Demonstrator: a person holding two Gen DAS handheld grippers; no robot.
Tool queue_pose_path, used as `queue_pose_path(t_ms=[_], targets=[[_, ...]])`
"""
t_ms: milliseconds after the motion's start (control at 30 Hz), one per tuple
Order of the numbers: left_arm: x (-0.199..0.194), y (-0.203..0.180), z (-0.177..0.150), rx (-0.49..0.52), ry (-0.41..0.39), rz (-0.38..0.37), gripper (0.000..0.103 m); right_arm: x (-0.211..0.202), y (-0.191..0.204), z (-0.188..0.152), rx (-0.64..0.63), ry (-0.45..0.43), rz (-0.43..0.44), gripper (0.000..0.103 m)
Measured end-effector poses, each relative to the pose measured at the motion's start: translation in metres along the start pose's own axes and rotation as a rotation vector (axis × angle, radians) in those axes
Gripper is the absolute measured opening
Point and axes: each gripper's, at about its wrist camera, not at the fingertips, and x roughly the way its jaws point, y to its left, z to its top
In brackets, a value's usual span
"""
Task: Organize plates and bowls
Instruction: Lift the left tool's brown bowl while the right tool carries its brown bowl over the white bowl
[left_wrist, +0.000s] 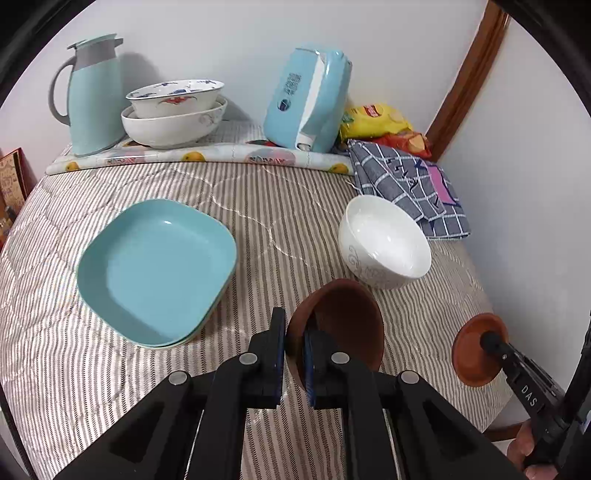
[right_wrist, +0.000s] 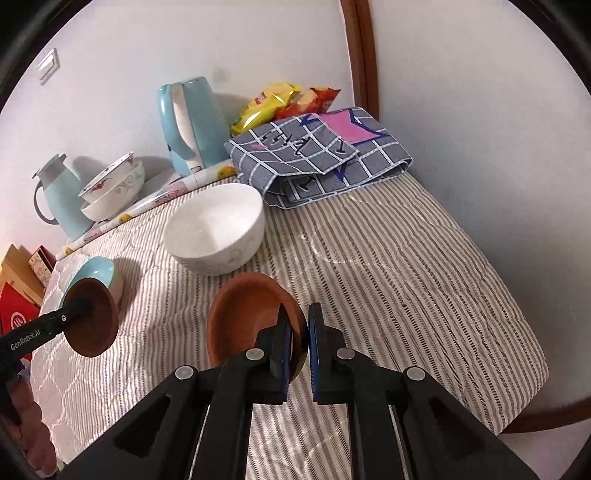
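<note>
My left gripper is shut on the rim of a dark brown bowl, which hangs tilted over the striped table cover; the same bowl shows at the left of the right wrist view. My right gripper is shut on the rim of a terracotta bowl, seen small at the right as the terracotta bowl. A white bowl stands just beyond both. Stacked blue square plates lie to the left. Two patterned white bowls are nested at the back.
Along the back wall stand a pale blue jug and a blue kettle, with a rolled fruit-print sheet in front. A folded checked cloth and snack bags fill the back right corner. The table's edge curves on the right.
</note>
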Motion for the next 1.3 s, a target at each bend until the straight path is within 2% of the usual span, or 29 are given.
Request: queue_pose_path(t_ms=[633, 1300], targets=[[-0.009, 0.014, 0.012, -0.031, -0.022, -0.029, 0.009, -0.016, 0.028, 0.014, -0.025, -0.038, -0.001, 0.009], [-0.003, 0.013, 0.049, -0.029, -0.047, -0.032, 0.009, 0.001, 0.038, 0.048, -0.024, -0.044, 0.016, 0.009]])
